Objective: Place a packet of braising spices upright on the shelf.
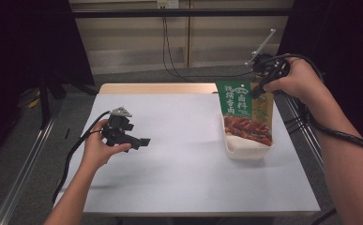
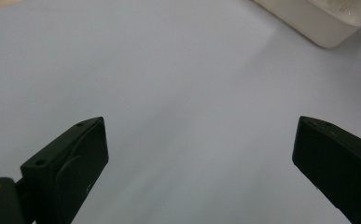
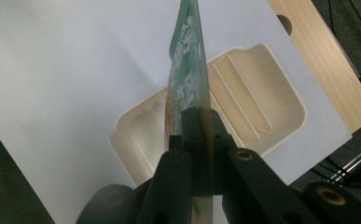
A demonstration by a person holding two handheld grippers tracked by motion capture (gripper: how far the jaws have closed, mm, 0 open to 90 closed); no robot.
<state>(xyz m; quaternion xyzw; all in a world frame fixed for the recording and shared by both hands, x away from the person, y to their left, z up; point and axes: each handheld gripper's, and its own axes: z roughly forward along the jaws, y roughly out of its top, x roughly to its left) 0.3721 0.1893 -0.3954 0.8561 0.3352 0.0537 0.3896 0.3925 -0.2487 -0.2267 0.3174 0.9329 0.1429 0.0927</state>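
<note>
A green snack packet [image 1: 245, 112] with a picture of red food hangs upright over a cream plastic tray [image 1: 245, 151] at the table's right. My right gripper [image 1: 258, 90] is shut on the packet's top right edge. In the right gripper view the packet [image 3: 187, 74] shows edge-on between the closed jaws, with the tray [image 3: 257, 107] below it. My left gripper [image 1: 141, 142] hovers over the left of the white sheet, open, with nothing between its fingers [image 2: 75, 158]. A corner of the tray [image 2: 318, 23] shows at the top right of the left gripper view.
A white sheet [image 1: 184, 154] covers most of the wooden table [image 1: 155, 88]. Cables trail from both grippers and along the floor behind the table. Metal rails run beside the table on both sides.
</note>
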